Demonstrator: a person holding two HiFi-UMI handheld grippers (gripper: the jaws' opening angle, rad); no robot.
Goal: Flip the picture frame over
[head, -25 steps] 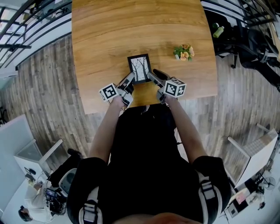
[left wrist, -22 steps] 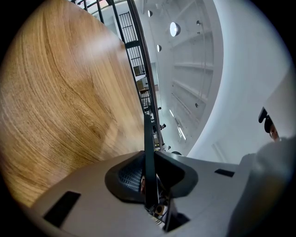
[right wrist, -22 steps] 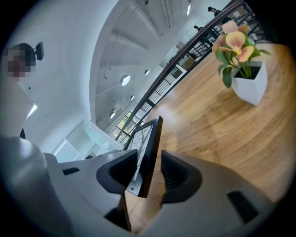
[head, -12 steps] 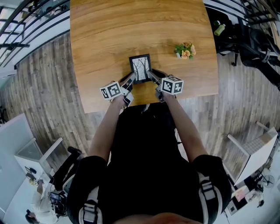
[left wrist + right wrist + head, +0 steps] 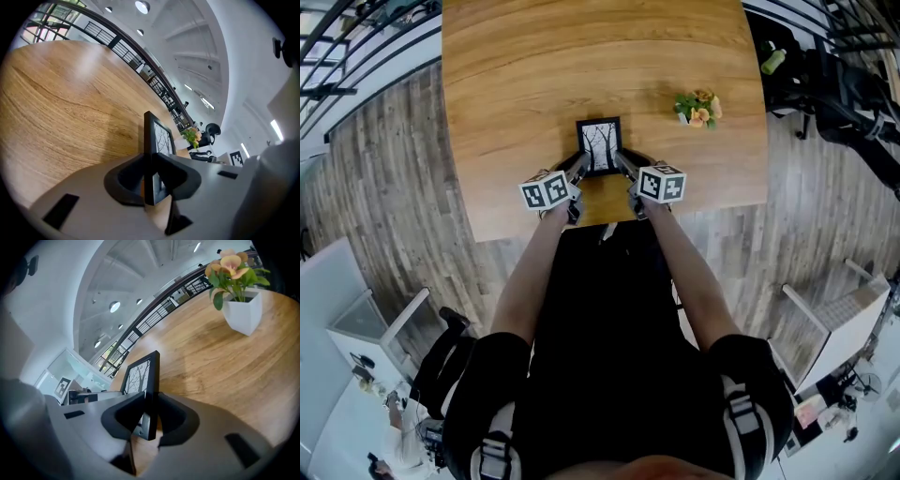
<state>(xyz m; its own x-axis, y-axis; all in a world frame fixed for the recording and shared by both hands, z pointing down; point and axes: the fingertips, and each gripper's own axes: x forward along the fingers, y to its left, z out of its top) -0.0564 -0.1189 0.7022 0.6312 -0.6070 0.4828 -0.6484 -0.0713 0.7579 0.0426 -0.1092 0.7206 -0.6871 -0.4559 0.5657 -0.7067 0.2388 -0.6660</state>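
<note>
The frame [image 5: 599, 145] had a narrow black border round a white print of bare black branches. It was over the near middle of the table [image 5: 534, 75], close to the near edge. In the head view its printed face was turned up towards the camera. It stood in portrait form, with its long axis running from near to far. No view settled whether it lay flat on the wood or was raised off it.

The left gripper [image 5: 579, 167] held the frame's near left corner and the right gripper [image 5: 623, 165] held its near right corner. The head view did not show the pinch itself.

The left gripper view showed the frame [image 5: 157, 140] edge-on. Both dark pads of the left gripper [image 5: 151, 176] were pressed on its two faces, the print showing on the right-hand side.

In the right gripper view the frame [image 5: 143, 376] was again edge-on, with the print facing left. The jaws of the right gripper [image 5: 150, 416] were closing, with the frame's edge between the pads and the pads against it.

Only the right gripper view showed the plant [image 5: 241, 296] clearly, with orange blooms and green leaves in a white angular pot. In the head view the plant [image 5: 697, 108] was a small cluster on the table, to the far right of the frame and well apart from it.
</note>
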